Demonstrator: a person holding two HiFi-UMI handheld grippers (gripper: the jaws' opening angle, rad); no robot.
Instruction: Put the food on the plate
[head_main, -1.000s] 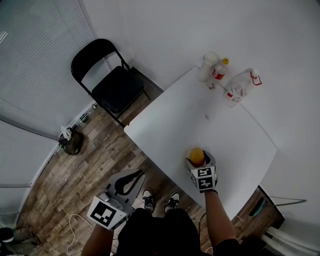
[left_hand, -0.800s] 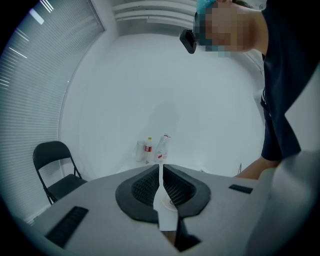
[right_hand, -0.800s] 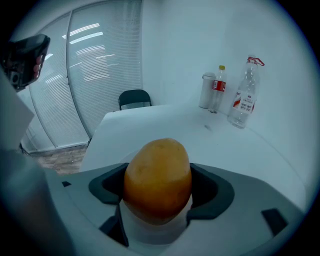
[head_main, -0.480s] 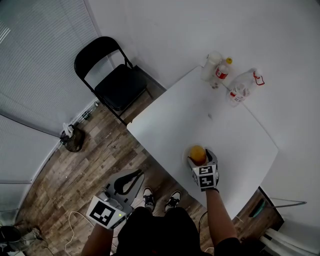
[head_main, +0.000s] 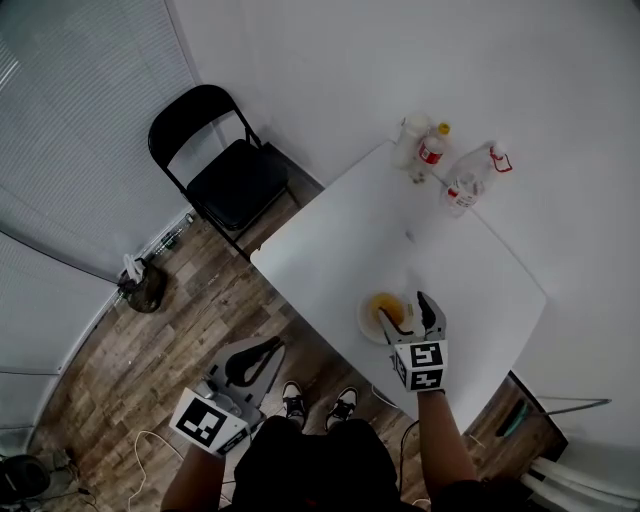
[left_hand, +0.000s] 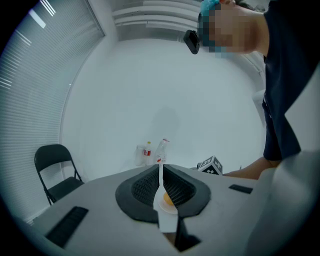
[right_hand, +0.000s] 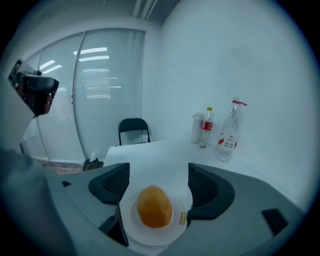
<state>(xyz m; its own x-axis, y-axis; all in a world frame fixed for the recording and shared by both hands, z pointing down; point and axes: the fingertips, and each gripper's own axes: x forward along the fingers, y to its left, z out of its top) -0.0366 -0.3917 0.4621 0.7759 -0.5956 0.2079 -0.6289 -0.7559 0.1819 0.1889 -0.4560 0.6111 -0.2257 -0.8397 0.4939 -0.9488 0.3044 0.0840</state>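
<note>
A round orange-brown piece of food lies on a small white plate near the table's front edge. In the head view the food and the plate sit just ahead of my right gripper. That right gripper is open, with its jaws apart on either side of the food and not touching it. My left gripper hangs low at the left, off the table and above the floor. In its own view the left gripper is shut with nothing held.
The white table carries a white container, a red-labelled bottle and a clear spray bottle at its far corner by the wall. A black folding chair stands on the wooden floor to the left.
My right gripper has opened and let go of the food, which now rests on the plate. The gripper has drawn back slightly toward me. The left gripper has barely moved.
</note>
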